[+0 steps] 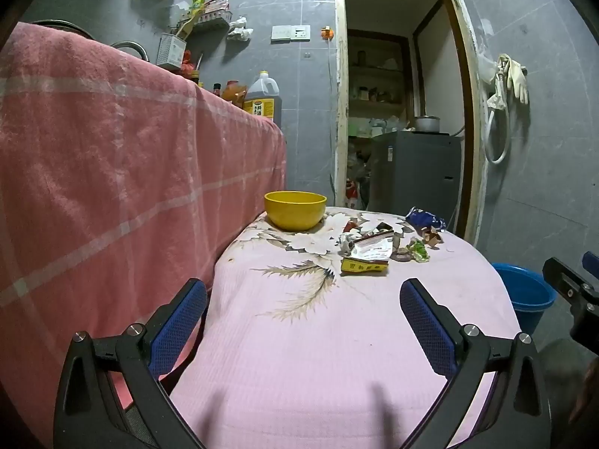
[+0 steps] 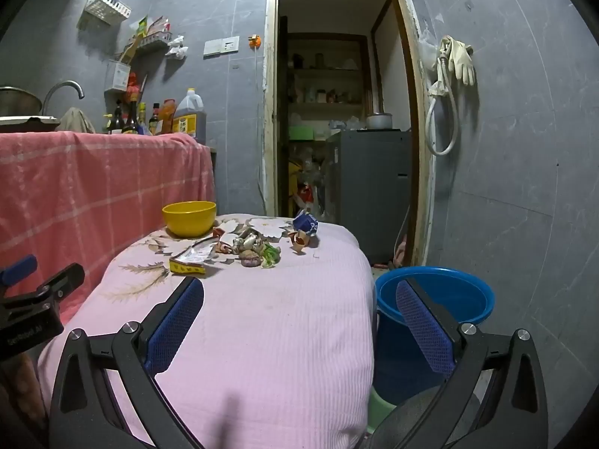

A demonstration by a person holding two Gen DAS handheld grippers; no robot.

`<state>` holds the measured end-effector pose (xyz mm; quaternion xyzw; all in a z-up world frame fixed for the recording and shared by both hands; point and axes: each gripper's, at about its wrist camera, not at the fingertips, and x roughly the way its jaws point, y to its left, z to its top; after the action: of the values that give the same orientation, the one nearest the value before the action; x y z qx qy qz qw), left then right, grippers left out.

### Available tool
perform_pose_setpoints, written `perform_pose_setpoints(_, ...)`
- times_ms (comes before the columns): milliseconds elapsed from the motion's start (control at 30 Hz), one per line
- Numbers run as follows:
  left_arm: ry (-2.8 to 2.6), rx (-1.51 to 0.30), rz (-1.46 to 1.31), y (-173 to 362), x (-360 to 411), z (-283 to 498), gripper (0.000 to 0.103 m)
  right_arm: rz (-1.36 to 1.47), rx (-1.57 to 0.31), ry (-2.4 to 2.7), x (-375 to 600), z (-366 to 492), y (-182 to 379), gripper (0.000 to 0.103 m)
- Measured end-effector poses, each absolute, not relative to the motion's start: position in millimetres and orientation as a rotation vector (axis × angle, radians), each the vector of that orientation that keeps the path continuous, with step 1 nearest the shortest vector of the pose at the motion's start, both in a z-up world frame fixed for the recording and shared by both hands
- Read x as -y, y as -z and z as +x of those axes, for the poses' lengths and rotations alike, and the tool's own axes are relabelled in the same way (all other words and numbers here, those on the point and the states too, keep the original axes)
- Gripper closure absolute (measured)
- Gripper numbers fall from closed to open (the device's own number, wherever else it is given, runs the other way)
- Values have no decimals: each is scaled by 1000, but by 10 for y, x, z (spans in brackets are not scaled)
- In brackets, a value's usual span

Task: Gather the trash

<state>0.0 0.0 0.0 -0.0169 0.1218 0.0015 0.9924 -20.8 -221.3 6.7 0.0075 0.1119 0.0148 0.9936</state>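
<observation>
A pile of trash lies at the far end of the pink-covered table (image 1: 299, 355): a yellow-and-white packet (image 1: 368, 256), a crumpled blue wrapper (image 1: 425, 219), brown scraps (image 1: 432, 237) and green bits (image 1: 417, 250). The same packet (image 2: 191, 260), blue wrapper (image 2: 305, 224) and green bits (image 2: 271, 254) show in the right wrist view. A blue bucket (image 2: 434, 299) stands on the floor right of the table. My left gripper (image 1: 303, 318) is open and empty over the near table. My right gripper (image 2: 299, 318) is open and empty above the table's right edge.
A yellow bowl (image 1: 295, 209) sits at the table's far left. A counter draped in pink cloth (image 1: 112, 172) rises on the left, with bottles and an oil jug (image 1: 264, 99). A doorway (image 2: 337, 112) opens behind. The other gripper shows at the right edge (image 1: 576, 292).
</observation>
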Motion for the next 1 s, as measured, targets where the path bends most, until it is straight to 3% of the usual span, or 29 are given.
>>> perform_pose_setpoints(1000, -3, -238, -20, -2, -19, -4, 2, 13, -231, -30, 2186, -197, -36, 0)
